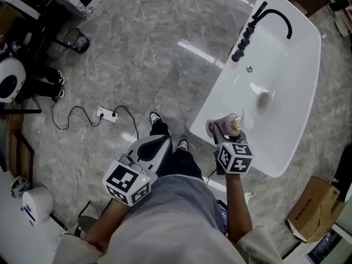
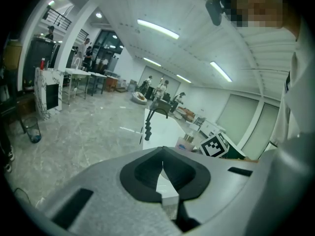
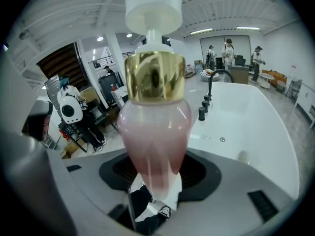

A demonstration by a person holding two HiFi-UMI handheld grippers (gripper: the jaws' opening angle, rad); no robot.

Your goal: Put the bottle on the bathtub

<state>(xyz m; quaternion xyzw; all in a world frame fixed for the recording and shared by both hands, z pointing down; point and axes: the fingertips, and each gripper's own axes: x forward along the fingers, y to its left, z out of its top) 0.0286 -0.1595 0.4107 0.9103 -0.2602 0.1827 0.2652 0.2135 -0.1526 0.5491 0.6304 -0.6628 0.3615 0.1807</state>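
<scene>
A pink bottle (image 1: 223, 126) with a gold collar and white pump cap lies in my right gripper (image 1: 221, 138), just over the near rim of the white bathtub (image 1: 300, 109). In the right gripper view the bottle (image 3: 155, 127) fills the middle, with the right gripper (image 3: 153, 183) shut on its lower body and the bathtub (image 3: 251, 132) beyond. My left gripper (image 1: 158, 143) hangs over the floor to the left of the tub. Its jaws meet in the left gripper view, and the left gripper (image 2: 162, 170) holds nothing. That view also shows the bottle (image 2: 186, 144).
A black faucet (image 1: 273, 16) and knobs stand at the tub's far end. A power strip (image 1: 106, 114) with cables lies on the grey marble floor to the left. A cardboard box (image 1: 316, 208) sits at the lower right. The person's shoes (image 1: 156, 117) are below.
</scene>
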